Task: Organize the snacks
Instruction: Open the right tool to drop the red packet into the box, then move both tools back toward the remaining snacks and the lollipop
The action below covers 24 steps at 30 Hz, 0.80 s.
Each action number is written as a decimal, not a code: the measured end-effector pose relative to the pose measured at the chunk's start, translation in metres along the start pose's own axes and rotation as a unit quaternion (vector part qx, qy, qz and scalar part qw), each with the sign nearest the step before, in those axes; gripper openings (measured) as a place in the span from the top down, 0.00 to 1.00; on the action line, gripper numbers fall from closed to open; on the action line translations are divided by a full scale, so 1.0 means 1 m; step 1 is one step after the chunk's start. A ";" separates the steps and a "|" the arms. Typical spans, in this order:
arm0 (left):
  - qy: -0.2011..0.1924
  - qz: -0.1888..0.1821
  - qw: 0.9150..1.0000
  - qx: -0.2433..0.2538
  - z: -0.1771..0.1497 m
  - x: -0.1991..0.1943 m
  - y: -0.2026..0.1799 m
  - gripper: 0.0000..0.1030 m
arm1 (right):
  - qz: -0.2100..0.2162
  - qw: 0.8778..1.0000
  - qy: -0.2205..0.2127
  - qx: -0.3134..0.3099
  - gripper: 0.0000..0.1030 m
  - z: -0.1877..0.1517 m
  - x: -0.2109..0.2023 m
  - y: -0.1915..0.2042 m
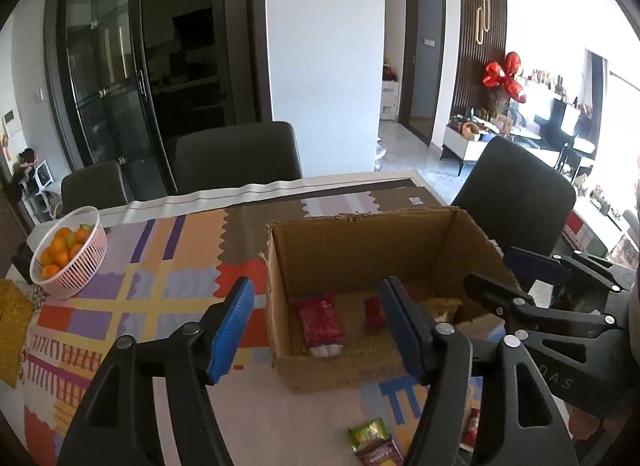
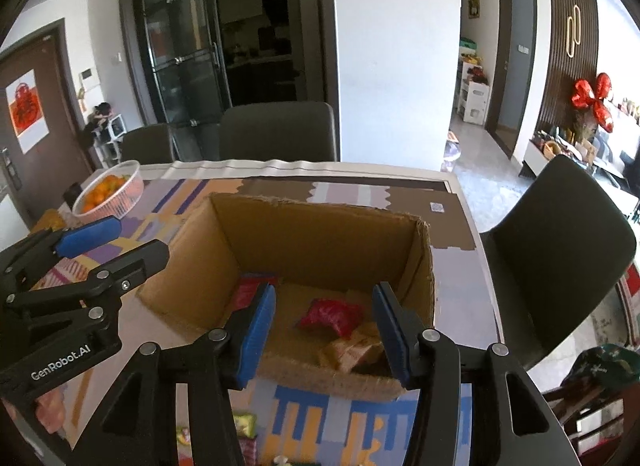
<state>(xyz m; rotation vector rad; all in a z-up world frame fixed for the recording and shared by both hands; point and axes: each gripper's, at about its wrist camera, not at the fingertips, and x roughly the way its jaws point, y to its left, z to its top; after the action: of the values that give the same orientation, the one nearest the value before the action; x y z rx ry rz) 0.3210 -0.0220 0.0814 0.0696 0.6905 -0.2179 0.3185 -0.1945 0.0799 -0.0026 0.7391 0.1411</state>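
Note:
An open cardboard box (image 1: 360, 234) (image 2: 320, 238) stands on the patterned table. Inside lie a red packet (image 1: 322, 322), a smaller red packet (image 1: 374, 312) (image 2: 332, 316) and a tan packet (image 1: 442, 306) (image 2: 352, 350). My left gripper (image 1: 320, 326) is open and empty, hovering over the box's near left corner. My right gripper (image 2: 326, 332) is open and empty, above the box's near wall; it also shows in the left wrist view (image 1: 504, 274). The left gripper shows in the right wrist view (image 2: 116, 242). Loose snack packets lie on the table in front of the box: a green one (image 1: 368, 432) (image 2: 244, 424) and a brown one (image 1: 380, 456).
A white basket of oranges (image 1: 70, 254) (image 2: 110, 189) stands at the table's far left. A yellow bag (image 1: 14, 330) lies at the left edge. Dark chairs (image 1: 238, 157) (image 2: 556, 250) stand behind and to the right of the table.

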 end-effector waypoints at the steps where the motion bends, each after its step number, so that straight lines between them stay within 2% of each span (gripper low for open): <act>1: -0.005 -0.002 1.000 -0.004 -0.003 -0.008 0.001 0.34 | 0.000 1.000 -0.005 -0.003 0.50 -0.002 -0.004 0.002; 11: -0.027 -0.005 1.000 0.004 -0.033 -0.063 0.002 0.31 | 0.016 0.998 -0.049 -0.042 0.50 -0.026 -0.057 0.033; 18: -0.034 -0.005 0.999 0.013 -0.054 -0.088 0.002 0.31 | 0.033 0.997 -0.056 -0.050 0.50 -0.045 -0.078 0.047; 24: -0.037 0.001 0.999 0.022 -0.074 -0.103 0.001 0.29 | 0.048 0.997 -0.042 -0.050 0.50 -0.065 -0.083 0.053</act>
<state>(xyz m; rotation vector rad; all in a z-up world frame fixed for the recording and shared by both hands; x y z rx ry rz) 0.1979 0.0069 0.0906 0.1042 0.6121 -0.2336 0.2076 -0.1562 0.0903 -0.0559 0.6471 0.2682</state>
